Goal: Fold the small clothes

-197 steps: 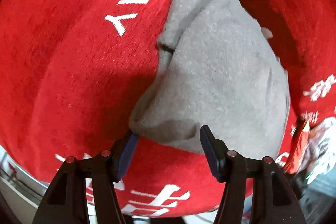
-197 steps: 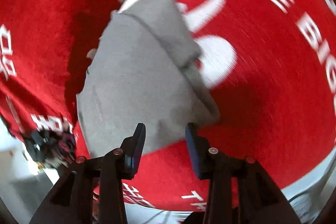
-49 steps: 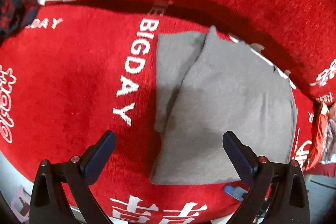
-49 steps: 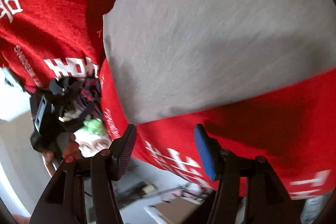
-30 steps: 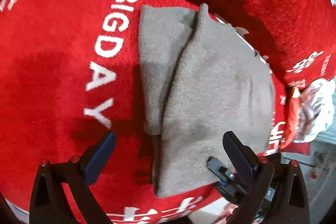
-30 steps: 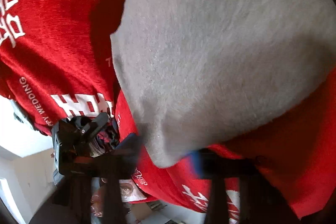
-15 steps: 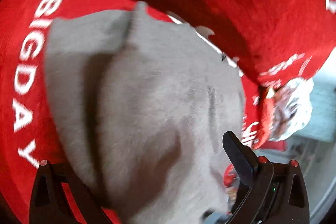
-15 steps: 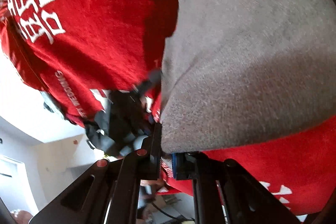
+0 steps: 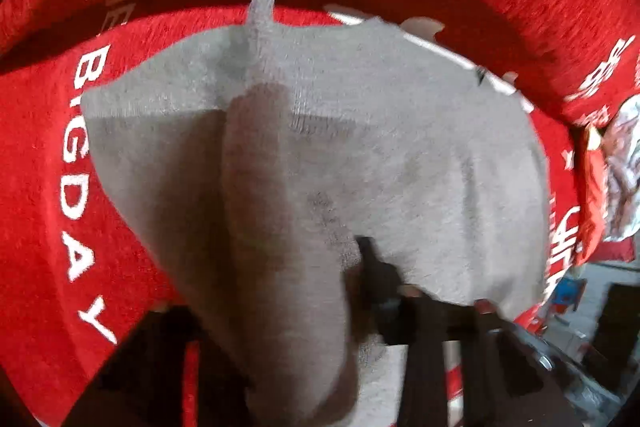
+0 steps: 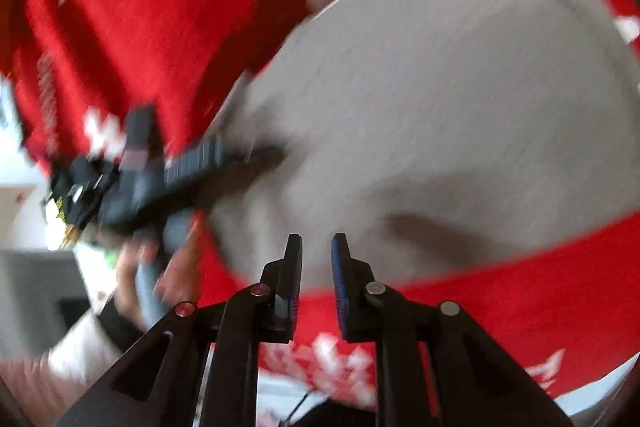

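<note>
A folded grey knit garment (image 9: 380,147) lies on a red cloth (image 9: 48,187) printed with white letters. In the left wrist view its near edge bunches up over my left gripper (image 9: 320,307) and hides the fingers, which seem closed on the fabric. In the right wrist view the garment (image 10: 460,107) fills the upper right. My right gripper (image 10: 316,259) sits just off its near edge, jaws a narrow gap apart and holding nothing. The left gripper (image 10: 192,163) shows there, reaching into the garment's left edge.
The red cloth's edge (image 10: 440,359) runs close under the right gripper. A person's hand (image 10: 160,275) holds the left tool. A crumpled patterned item (image 9: 616,179) lies past the cloth's right edge. The right wrist view is motion-blurred.
The left gripper moved in onto the garment's near edge, which now bunches over its fingers. The right gripper let go of the garment edge and drew back, jaws slightly apart.
</note>
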